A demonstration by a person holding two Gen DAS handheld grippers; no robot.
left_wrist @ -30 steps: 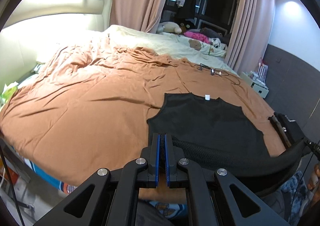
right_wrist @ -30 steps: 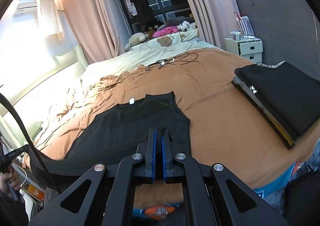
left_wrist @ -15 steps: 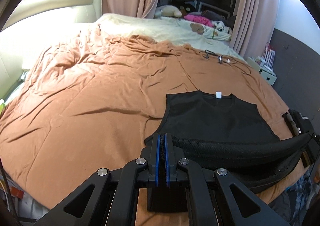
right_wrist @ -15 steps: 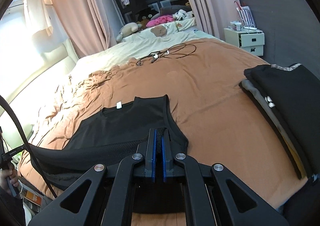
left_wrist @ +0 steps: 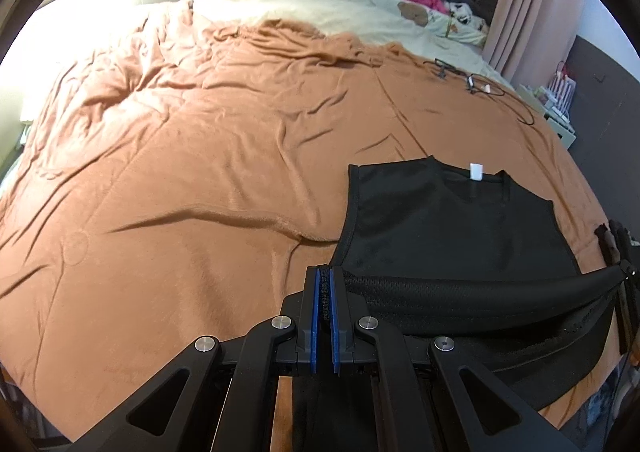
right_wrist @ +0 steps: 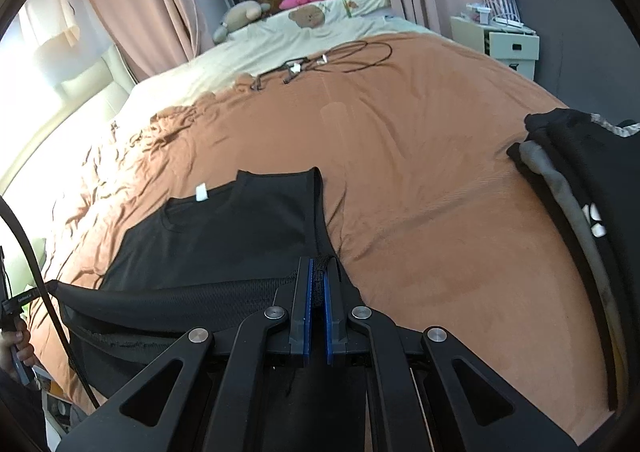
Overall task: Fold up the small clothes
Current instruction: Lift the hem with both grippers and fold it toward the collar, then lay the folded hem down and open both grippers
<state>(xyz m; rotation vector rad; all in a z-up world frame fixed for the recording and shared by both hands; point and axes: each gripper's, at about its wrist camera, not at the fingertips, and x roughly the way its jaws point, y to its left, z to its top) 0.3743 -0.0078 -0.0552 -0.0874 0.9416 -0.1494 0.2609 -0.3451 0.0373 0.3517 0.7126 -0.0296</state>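
Both grippers have carried the hem forward over the last second — the black top (left_wrist: 448, 228) now shows less of its body beyond the raised fold. The left gripper (left_wrist: 325, 292) is clenched on one hem corner, the right gripper (right_wrist: 316, 284) on the other. The collar end lies flat on the brown blanket (left_wrist: 200, 172) — the bottom-to-top fold looks about half made.
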